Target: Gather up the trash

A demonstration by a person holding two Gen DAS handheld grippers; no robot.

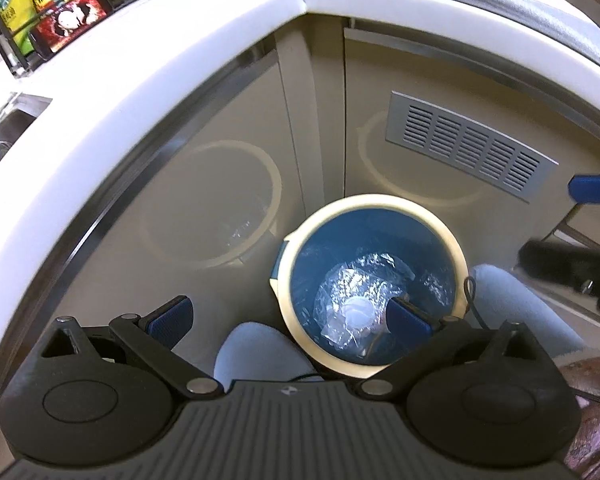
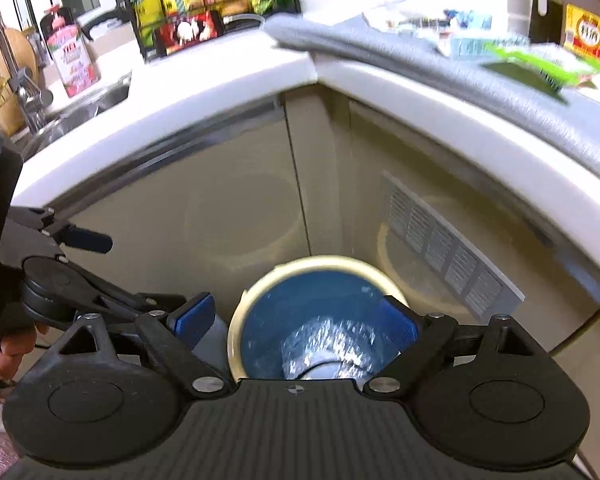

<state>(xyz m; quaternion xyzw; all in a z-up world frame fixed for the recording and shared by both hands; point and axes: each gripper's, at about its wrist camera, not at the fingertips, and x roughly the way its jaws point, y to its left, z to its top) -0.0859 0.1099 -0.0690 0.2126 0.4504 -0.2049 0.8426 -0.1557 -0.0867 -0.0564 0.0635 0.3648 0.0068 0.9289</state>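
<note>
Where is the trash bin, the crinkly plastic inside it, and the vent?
trash bin (image 1: 440,216): left wrist view, on its cream rim.
crinkly plastic (image 1: 348,288): left wrist view, on the clear wrap's middle.
vent (image 1: 472,144): left wrist view, on its slats.

I see the white bench (image 2: 204,88) wrapping a corner. A grey mat (image 2: 500,80) lies on it right of that corner, with a green packet (image 2: 540,68) on top; a black bottle rack (image 2: 204,8) stands left.
</note>
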